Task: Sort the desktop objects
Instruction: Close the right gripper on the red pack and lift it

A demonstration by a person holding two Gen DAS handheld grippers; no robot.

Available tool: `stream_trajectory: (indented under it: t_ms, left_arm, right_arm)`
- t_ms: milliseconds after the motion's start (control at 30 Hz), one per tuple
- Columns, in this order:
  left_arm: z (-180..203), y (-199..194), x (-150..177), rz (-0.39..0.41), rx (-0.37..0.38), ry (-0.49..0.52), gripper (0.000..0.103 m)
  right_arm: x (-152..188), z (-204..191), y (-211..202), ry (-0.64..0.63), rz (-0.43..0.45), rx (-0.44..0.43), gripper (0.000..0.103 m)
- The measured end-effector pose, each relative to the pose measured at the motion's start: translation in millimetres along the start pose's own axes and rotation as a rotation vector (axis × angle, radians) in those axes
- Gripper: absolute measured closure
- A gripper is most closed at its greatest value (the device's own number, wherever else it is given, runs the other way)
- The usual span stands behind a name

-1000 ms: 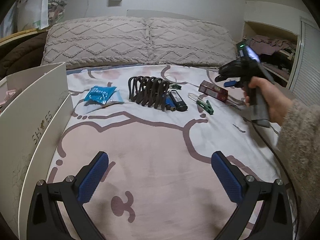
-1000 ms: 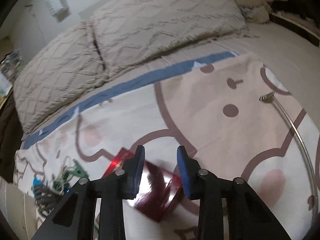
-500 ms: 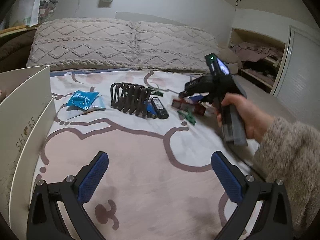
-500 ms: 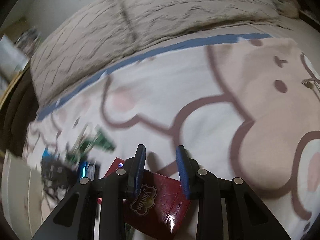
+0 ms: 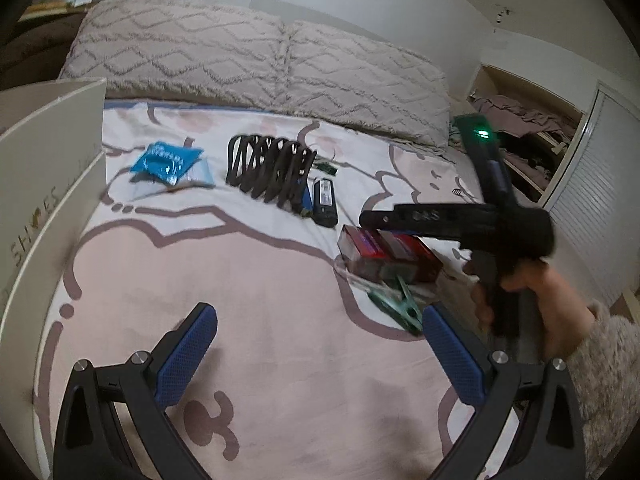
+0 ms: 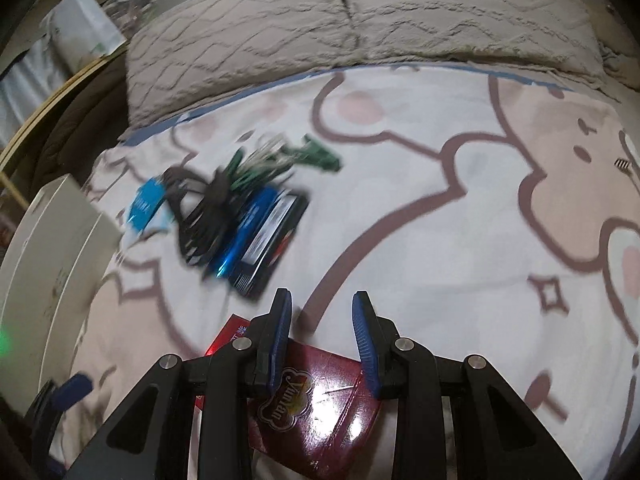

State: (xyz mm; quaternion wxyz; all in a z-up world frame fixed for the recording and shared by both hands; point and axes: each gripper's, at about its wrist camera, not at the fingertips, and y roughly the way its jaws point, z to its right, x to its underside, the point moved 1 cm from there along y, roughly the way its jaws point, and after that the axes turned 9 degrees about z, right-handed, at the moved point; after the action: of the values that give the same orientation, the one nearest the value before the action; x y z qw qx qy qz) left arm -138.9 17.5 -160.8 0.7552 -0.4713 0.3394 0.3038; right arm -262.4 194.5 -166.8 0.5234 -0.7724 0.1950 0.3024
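**Red box in transit toward the shoebox**

Nearest to me, the left gripper [image 5: 320, 356] hangs spread wide and empty over the pink bedspread [image 5: 260, 300]. Beyond it, the right gripper [image 6: 322, 336] pinches a glossy red box [image 6: 316, 404], carried just above the sheet, with a green clip [image 5: 398, 306] lying below it. I judge this the carry step: the box needs bringing across to the white shoebox [image 5: 44, 184] at the left, then releasing. Farther off wait the black lighter [image 5: 325, 200], dark coiled rack [image 5: 268, 172] and blue packet [image 5: 168, 160], before the pillows [image 5: 256, 60].
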Motion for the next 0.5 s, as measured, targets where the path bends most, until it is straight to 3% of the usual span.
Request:
stream_trajectory:
  t_ms: [200, 500]
  left_arm:
    - [15.5, 2.9, 13.1, -0.087, 0.052, -0.001, 0.0]
    - [39.2, 5.9, 29.0, -0.119, 0.011, 0.123, 0.0]
  right_arm:
    - [31.4, -6.7, -19.4, -0.01, 0.064, -0.017, 0.071]
    - [56.4, -11.5, -38.6, 0.021, 0.084, -0.035, 0.071]
